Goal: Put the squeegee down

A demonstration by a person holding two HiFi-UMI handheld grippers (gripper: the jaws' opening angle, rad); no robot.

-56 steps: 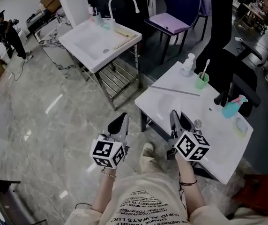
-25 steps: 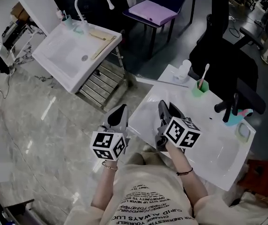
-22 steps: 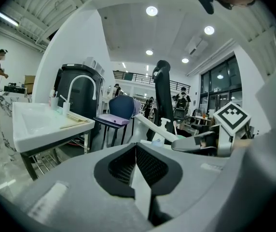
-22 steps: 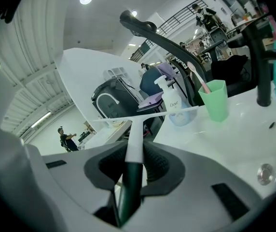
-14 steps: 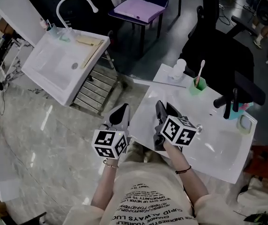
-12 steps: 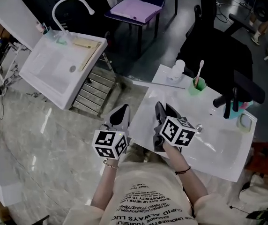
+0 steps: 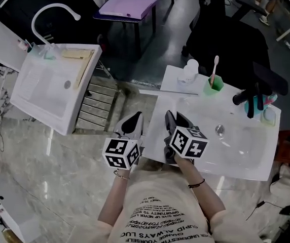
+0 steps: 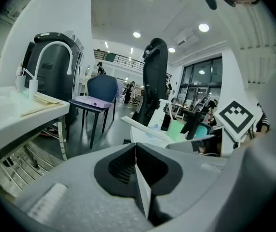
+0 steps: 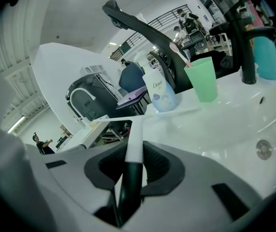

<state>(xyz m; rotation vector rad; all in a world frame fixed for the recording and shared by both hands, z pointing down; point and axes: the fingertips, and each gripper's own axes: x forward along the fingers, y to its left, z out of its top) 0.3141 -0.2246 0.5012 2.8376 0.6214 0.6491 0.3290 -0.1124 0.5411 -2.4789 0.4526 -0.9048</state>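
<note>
The squeegee (image 9: 134,129) has a white handle that turns dark lower down, and a long thin blade across its far end. My right gripper (image 9: 134,152) is shut on that handle, and the blade hangs just over the left rim of the white washbasin (image 9: 225,124). In the head view the right gripper (image 7: 172,119) is over the basin's near left corner (image 7: 157,135); the squeegee is hard to make out there. My left gripper (image 7: 134,120) hangs beside the basin over the floor. Its jaws (image 8: 136,146) are shut with nothing between them.
On the basin's far rim stand a white soap bottle (image 9: 161,92), a green cup (image 9: 201,79) with a toothbrush, a black faucet (image 9: 241,42) and a teal bottle (image 9: 266,52). A second sink (image 7: 48,90) stands at the left. Behind are a purple-seated chair (image 7: 127,5) and a black office chair (image 7: 226,44).
Both grippers have sunk a little and tilted downward beside the basin's near left corner. The squeegee stays in the right gripper. The head view has swung, shifting the room leftward.
</note>
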